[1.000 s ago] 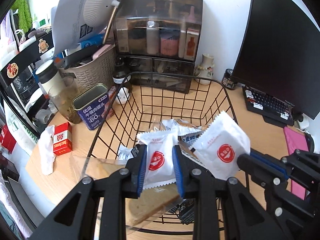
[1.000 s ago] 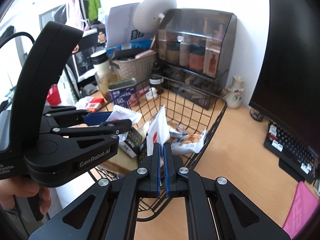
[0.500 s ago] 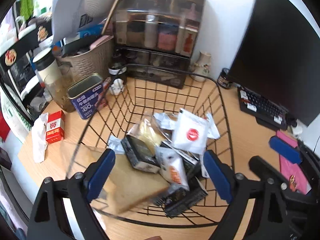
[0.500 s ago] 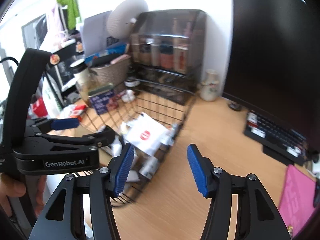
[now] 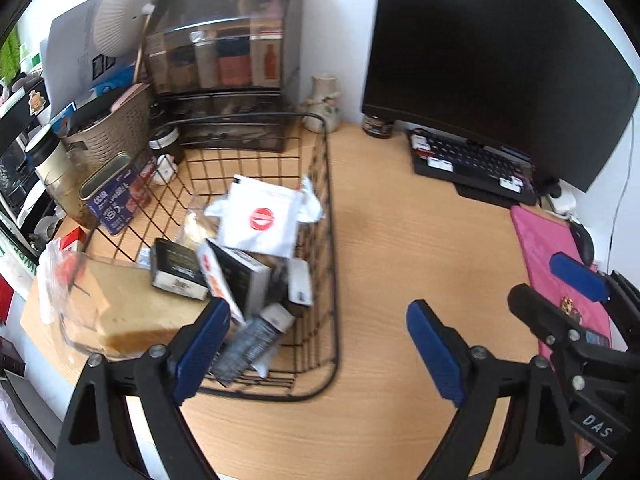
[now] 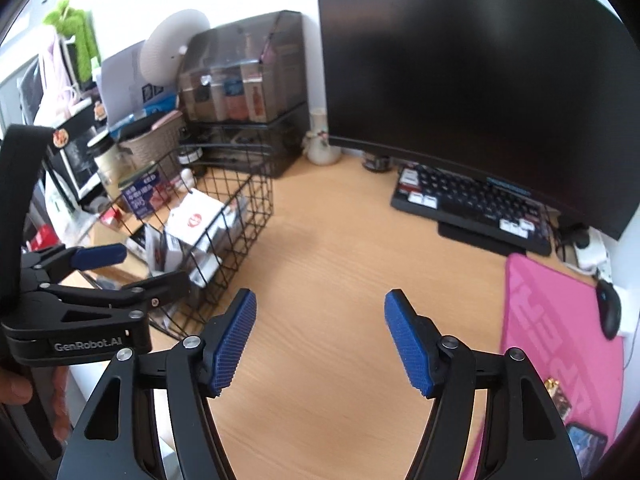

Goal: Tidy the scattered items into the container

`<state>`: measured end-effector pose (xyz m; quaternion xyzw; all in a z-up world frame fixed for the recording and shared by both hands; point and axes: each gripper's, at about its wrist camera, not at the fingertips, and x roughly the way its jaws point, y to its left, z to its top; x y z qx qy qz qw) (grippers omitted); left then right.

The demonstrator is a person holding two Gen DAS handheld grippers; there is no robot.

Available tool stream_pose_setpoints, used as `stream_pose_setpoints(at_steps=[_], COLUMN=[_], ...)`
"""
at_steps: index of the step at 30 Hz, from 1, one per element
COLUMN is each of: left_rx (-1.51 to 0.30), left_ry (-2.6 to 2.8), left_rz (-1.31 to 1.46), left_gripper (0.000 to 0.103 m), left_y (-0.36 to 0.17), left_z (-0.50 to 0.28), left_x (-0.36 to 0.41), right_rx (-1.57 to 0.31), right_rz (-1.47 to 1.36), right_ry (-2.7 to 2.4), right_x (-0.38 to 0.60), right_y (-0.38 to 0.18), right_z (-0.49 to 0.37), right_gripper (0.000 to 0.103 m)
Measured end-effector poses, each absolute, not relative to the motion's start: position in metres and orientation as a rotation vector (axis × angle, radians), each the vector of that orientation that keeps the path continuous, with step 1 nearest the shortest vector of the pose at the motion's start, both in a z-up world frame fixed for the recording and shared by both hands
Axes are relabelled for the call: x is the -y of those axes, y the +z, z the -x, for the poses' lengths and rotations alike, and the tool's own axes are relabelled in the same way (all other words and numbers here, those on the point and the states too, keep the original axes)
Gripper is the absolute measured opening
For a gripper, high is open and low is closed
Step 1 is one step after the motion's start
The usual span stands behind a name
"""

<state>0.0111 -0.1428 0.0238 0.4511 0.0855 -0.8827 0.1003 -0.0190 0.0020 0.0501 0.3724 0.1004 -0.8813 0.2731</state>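
A black wire basket (image 5: 330, 240) stands on the wooden desk and also shows in the right wrist view (image 6: 256, 204). It holds several items: a white sachet with a red dot (image 5: 260, 216), a black box (image 5: 176, 270), bagged bread (image 5: 128, 312) and small packets. My left gripper (image 5: 318, 344) is open and empty at the basket's near right corner. My right gripper (image 6: 320, 340) is open and empty over bare desk, right of the basket. The left gripper shows in the right wrist view (image 6: 100, 268).
A dark monitor (image 5: 492, 60) and keyboard (image 5: 472, 164) stand at the back right. A pink mat (image 6: 560, 332) with a mouse (image 6: 610, 308) lies at the right. A smoked organiser (image 5: 224, 56), woven basket (image 5: 116, 128), blue tin (image 5: 116, 196) and red box (image 5: 72, 238) crowd the left.
Both grippers have opened and let go of their white sachets, which now lie in the basket. Both grippers have pulled back and swung right, off the basket.
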Motion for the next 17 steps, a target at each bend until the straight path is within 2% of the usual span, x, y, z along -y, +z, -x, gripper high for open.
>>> stream_pose_setpoints(at_steps=[17], left_rx=[-0.234], left_ry=[-2.584], left_rz=[-1.31], left_gripper=[0.089], left_y=[0.024], left_z=[-0.026], left_x=[0.13], right_rx=[-0.269], right_rz=[-1.013], right_ry=[-2.346], right_x=[-0.014], right_y=[0.047], right_z=[0.005], right_gripper=[0.067])
